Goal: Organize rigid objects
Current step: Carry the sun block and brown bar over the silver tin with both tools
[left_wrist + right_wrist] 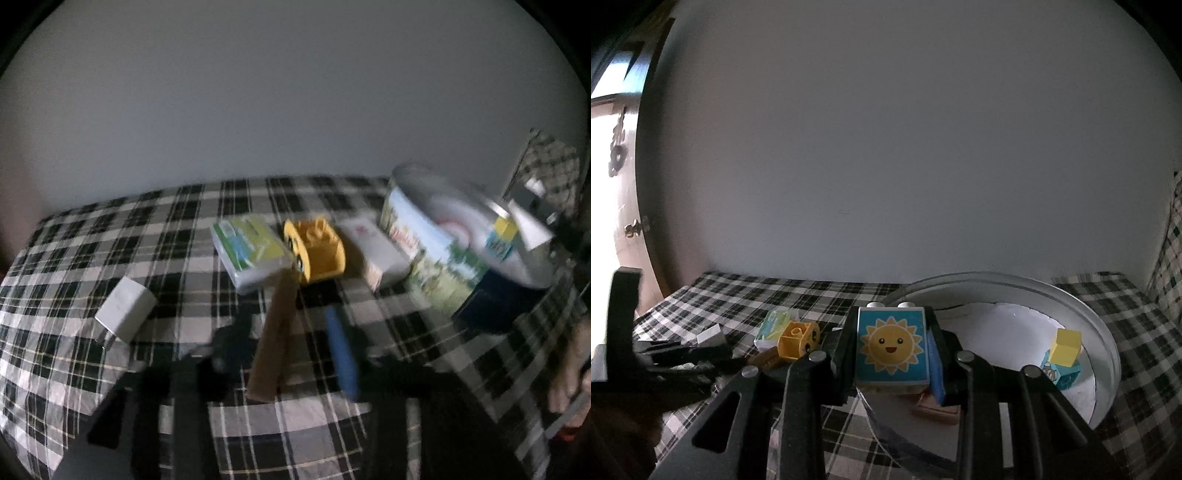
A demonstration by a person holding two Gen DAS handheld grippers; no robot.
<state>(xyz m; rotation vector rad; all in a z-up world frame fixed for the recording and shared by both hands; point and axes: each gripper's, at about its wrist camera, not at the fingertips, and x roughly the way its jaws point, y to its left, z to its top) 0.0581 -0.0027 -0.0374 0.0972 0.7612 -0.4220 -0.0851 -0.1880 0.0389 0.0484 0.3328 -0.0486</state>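
Observation:
In the right wrist view, my right gripper [892, 341] is shut on a blue brick with a smiling sun [892, 350], held over the near rim of a round metal tin [1102, 332]. Inside the tin a yellow block [1065, 347] sits on a teal block [1063, 374]. In the left wrist view, my left gripper [308, 295] is open, its tan and blue pads apart with nothing between them. A yellow toy block [317, 251] lies on the checked cloth just beyond its tips. The picture is blurred.
A green-and-white box [251, 251] lies left of the yellow block and a white box [380, 258] right of it, against the tin [443, 266]. A small white box [125, 314] sits apart at the left. A hand [569, 369] shows at the right edge. A plain wall stands behind.

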